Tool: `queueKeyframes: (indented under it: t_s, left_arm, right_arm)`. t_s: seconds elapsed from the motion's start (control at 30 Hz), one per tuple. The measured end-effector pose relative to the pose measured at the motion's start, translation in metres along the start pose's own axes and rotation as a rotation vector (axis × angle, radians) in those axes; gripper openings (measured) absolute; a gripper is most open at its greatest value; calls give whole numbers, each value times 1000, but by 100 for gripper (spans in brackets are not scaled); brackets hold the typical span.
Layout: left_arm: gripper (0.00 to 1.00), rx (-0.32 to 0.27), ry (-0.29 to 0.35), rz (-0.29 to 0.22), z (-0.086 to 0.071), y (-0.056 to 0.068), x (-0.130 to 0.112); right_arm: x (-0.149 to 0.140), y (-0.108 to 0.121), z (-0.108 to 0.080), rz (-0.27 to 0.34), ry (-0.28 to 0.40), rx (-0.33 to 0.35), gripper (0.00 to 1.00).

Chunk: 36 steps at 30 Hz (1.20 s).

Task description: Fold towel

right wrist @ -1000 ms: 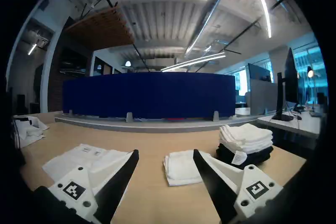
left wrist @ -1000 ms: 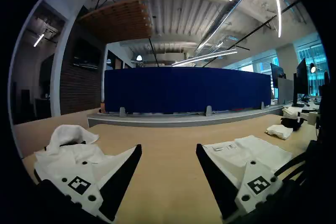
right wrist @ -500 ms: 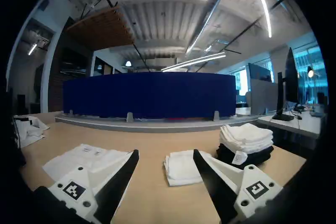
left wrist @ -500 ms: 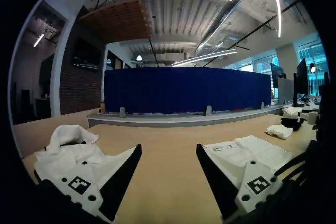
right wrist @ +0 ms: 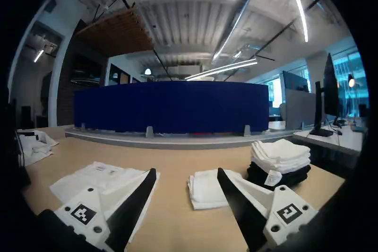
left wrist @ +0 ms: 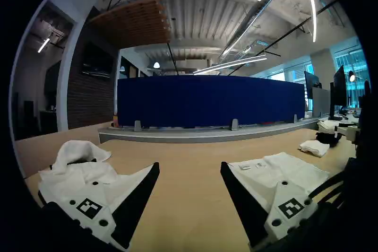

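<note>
Right gripper view: towel (right wrist: 94, 175) lies flat on desk (right wrist: 189, 157), left-ahead of right gripper (right wrist: 185, 171), jaws open and empty; left gripper view puts it right-ahead of left gripper (left wrist: 190, 164), jaws likewise open, so neither looks clearly nearer.

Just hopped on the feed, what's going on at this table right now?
A person holds two grippers low over a wooden table for towel folding. The left gripper and right gripper both hang open, gripping nothing. A white towel lies spread flat between them, not yet folded. A crumpled towel heap sits off to the left, and one folded towel lies beside a stack of folded towels on the right.
</note>
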<state>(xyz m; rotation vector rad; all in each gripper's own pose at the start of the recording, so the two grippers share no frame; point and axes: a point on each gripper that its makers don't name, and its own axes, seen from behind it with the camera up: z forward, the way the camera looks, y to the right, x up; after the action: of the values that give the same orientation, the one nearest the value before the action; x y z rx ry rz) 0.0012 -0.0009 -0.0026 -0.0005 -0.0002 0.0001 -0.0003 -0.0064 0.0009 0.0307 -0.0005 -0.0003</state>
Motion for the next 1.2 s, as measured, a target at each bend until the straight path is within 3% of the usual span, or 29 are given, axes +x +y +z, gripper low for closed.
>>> queueKeyframes:
  t_s: [0.2, 0.3, 0.5, 0.9, 1.2]
  left_arm:
    - [96, 5, 3, 14, 1, -4, 5]
    - [96, 12, 19, 32, 1, -8, 24]
    - [96, 16, 19, 13, -2, -7, 70]
    - [96, 23, -37, 31, -18, -1, 178]
    - [96, 10, -46, 21, -15, 6, 206]
  right_arm:
    - [-1, -1, 0, 5, -15, 4, 100]
    - [13, 0, -2, 17, -11, -1, 100]
    - [57, 4, -7, 18, -16, -21, 100]
    - [179, 8, -23, 37, -17, -47, 100]
    - [208, 12, -22, 52, -24, -51, 100]
